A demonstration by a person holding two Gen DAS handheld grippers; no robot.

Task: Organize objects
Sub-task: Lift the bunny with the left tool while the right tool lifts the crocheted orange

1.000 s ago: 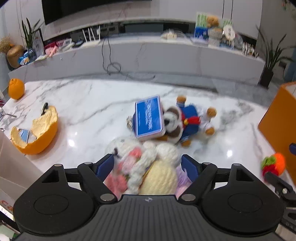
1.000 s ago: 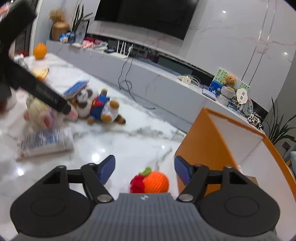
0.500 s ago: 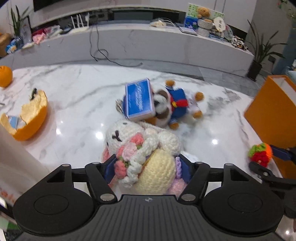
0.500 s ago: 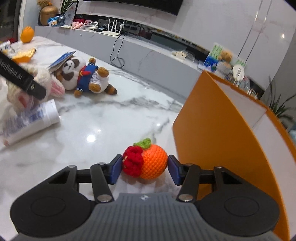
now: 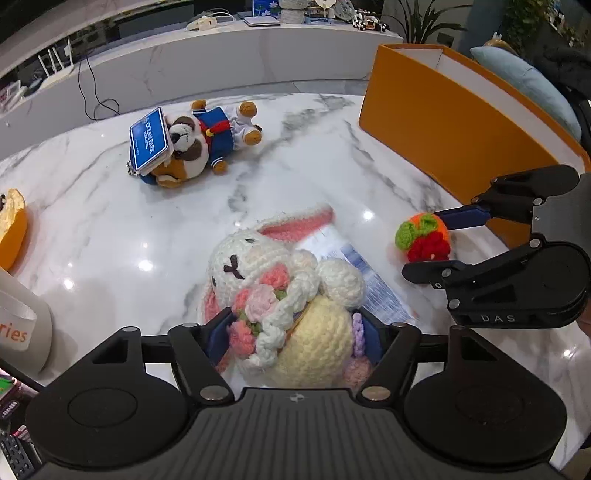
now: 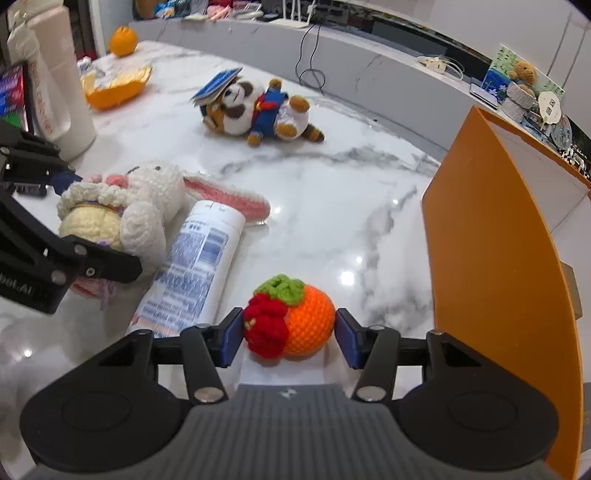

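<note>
My left gripper is shut on a crocheted white rabbit with pink flowers and a yellow body, held above the marble table; it also shows in the right wrist view. My right gripper is shut on a crocheted orange fruit with a red flower and green leaf, also seen in the left wrist view. An orange box with a white inside stands just right of the right gripper.
A white tube with blue print lies on the table under the rabbit. A plush panda in blue clothes with a blue card lies farther back. An orange bowl, an orange and a white bag are at the left.
My left gripper has lifted the rabbit and swung right toward the orange box. My right gripper has closed on the crocheted fruit.
</note>
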